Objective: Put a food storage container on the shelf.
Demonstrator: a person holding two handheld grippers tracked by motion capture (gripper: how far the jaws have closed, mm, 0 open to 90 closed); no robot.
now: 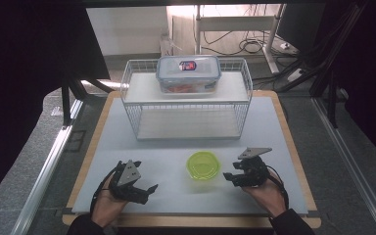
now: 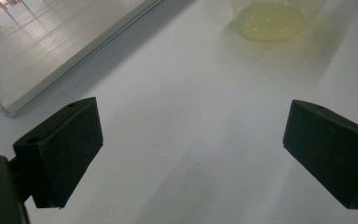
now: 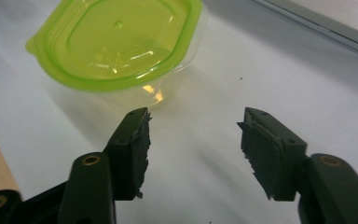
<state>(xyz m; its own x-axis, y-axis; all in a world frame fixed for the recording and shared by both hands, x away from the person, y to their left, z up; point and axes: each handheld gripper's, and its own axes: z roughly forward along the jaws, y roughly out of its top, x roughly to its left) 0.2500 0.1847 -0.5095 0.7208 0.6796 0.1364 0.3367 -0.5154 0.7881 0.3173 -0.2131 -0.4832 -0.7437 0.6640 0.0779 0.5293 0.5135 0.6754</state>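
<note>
The high view showed the little green-lidded tub sitting on the worktop between both tongs, the left tongs and right tongs open and empty, so picking it up was not yet done.

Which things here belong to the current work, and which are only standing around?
In the work:
- green-lidded container
- right gripper, open beside it

Standing by:
- left gripper, open
- wire rack
- blue-rimmed box on the rack
</note>
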